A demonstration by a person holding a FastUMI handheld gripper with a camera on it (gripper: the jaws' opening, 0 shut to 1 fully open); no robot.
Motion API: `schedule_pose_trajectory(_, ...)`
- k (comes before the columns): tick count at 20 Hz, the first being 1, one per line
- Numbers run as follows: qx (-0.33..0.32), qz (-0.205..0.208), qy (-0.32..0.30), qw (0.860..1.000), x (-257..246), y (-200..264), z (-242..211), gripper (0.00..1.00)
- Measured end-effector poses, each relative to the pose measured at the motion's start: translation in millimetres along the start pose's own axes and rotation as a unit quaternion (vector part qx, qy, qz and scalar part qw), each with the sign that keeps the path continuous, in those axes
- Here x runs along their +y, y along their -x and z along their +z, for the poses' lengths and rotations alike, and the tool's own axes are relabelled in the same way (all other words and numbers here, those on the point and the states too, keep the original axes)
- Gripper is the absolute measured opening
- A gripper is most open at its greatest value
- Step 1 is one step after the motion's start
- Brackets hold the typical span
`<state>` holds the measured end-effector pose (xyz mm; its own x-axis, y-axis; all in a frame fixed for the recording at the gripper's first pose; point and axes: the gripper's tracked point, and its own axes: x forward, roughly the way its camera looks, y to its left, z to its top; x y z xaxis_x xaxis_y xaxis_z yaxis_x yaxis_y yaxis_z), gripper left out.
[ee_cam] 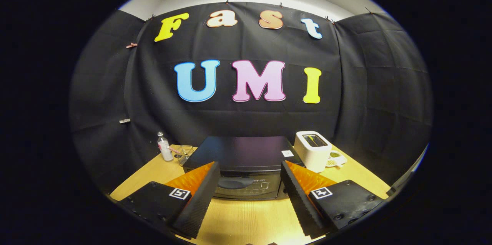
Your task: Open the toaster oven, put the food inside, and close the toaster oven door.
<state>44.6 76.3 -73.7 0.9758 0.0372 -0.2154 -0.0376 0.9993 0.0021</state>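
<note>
Toaster oven sits shut on the table just beyond the spread, empty fingers of the gripper, so opening comes first, likely by reaching its door handle.

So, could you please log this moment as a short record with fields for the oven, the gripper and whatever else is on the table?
toaster oven: black, door shut, handle facing the gripper
gripper: open, holding nothing, fingers either side of the oven front
toaster: white, right of the oven
bottle: left of the oven, upright
wire basket: between bottle and oven
table: light wood
</note>
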Motion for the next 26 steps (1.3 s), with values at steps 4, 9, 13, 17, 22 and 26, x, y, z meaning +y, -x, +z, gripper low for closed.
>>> schedule_pose_trajectory(4, 0.016, -0.003, 0.019, 1.000, 19, -37, -13, 0.97)
schedule_pose_trajectory(9, 0.061, -0.016, 0.012, 0.998, 31, -74, -51, 0.98)
schedule_pose_trajectory(13, 0.087, -0.017, 0.024, 0.996, 35, -94, -75, 0.98)
schedule_pose_trajectory(17, 0.112, -0.020, 0.006, 0.993, 31, -107, -91, 0.98)
schedule_pose_trajectory(22, 0.111, -0.015, 0.009, 0.994, 31, -108, -91, 0.98)
schedule_pose_trajectory(26, 0.117, -0.003, 0.005, 0.993, 32, -102, -95, 0.98)
